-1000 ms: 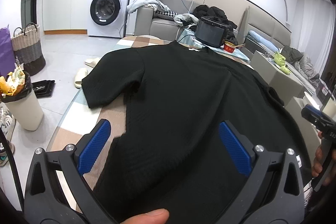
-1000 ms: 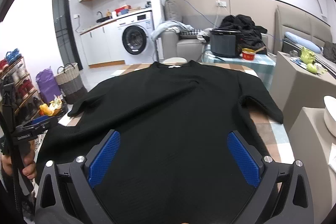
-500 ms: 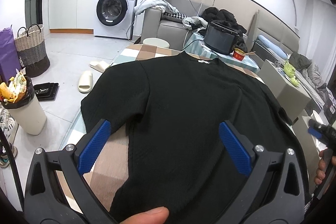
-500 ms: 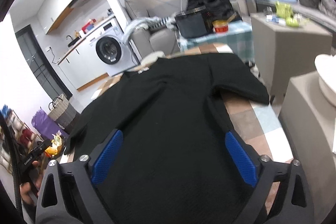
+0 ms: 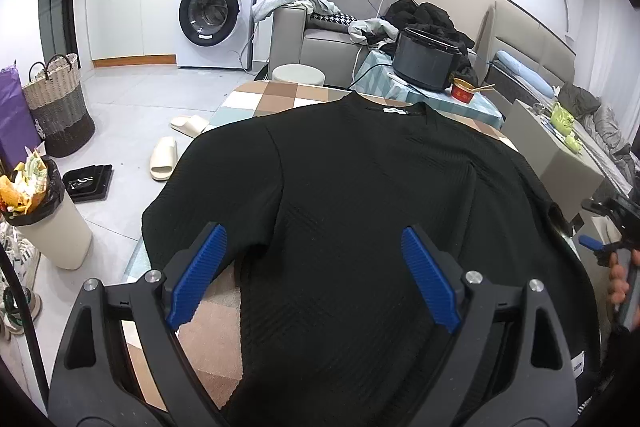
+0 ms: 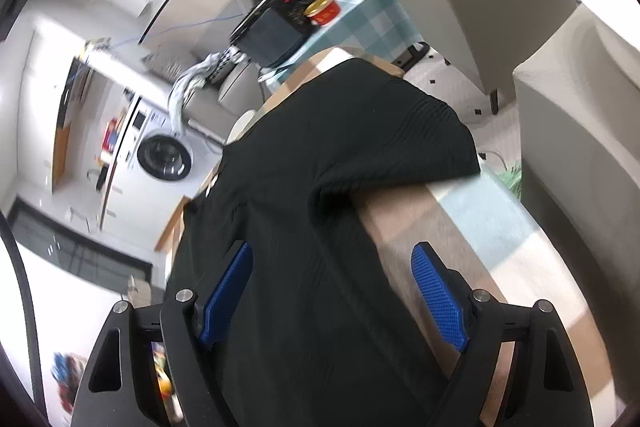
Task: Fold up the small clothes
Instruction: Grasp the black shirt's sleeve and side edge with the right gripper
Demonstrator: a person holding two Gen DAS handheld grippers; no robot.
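A black short-sleeved knit shirt (image 5: 360,207) lies spread flat on a checkered table (image 5: 276,99), collar at the far end. My left gripper (image 5: 316,275) hovers over its lower left part, near the left sleeve (image 5: 208,187); the jaws are closing and the pads press on nothing. My right gripper (image 6: 332,295), rolled sideways, hangs over the shirt's (image 6: 304,187) right side edge below the right sleeve (image 6: 400,139). Its jaws are closing too, with cloth and bare table (image 6: 460,227) under the gap. In the left wrist view a hand holds the right gripper (image 5: 600,243) at the far right.
On the floor at the left stand a full rubbish bin (image 5: 36,203), a wicker basket (image 5: 56,107) and slippers (image 5: 164,159). A black cooker (image 5: 428,59) and a red bowl (image 5: 464,91) sit on a side table behind. Beige cabinets (image 6: 580,147) stand close on the right.
The right gripper has rolled strongly and swung from over the shirt's middle to its right edge. The left gripper has shifted, showing more of the table's far end. Both pairs of jaws have narrowed slightly.
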